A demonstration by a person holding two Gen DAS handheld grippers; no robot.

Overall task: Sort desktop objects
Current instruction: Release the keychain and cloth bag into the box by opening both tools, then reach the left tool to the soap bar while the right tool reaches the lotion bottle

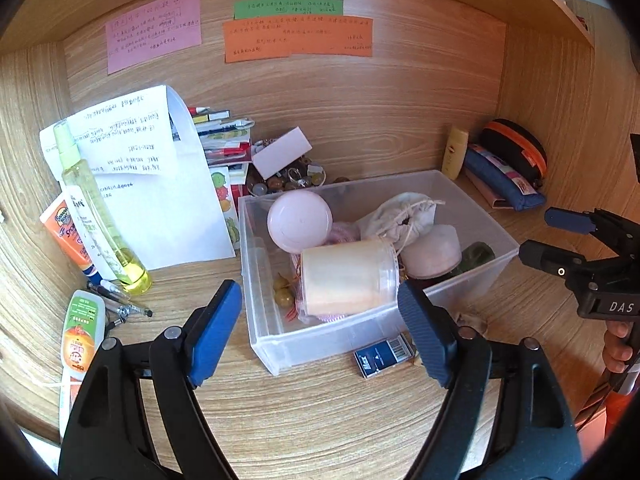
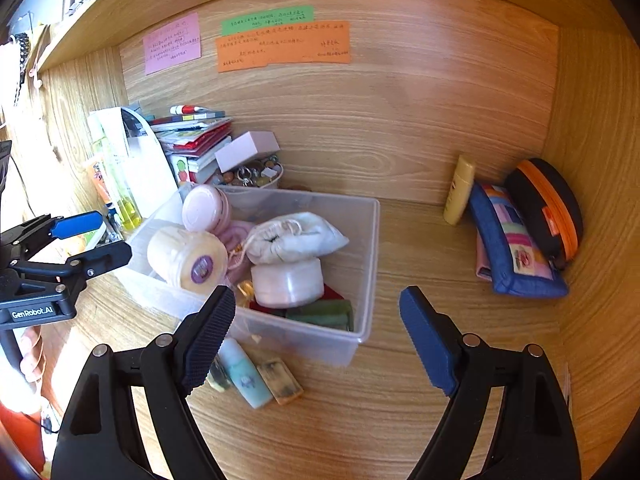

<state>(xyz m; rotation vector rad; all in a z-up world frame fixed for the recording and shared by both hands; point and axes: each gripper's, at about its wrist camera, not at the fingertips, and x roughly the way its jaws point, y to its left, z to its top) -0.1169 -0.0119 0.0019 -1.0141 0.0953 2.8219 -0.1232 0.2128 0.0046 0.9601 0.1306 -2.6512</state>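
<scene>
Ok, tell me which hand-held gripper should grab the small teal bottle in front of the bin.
Right. The right hand-held gripper is open, with the teal bottle lying just beside its fingertips, outside the clear bin. The left view doesn't show it.

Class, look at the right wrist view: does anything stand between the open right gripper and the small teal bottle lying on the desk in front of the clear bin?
Nothing visible does. The teal bottle lies beside the right gripper's left finger, outside the clear bin.

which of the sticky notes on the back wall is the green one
The narrow green note, the topmost strip, sitting directly above the wider orange note. The pink note hangs apart, to their left.
</scene>
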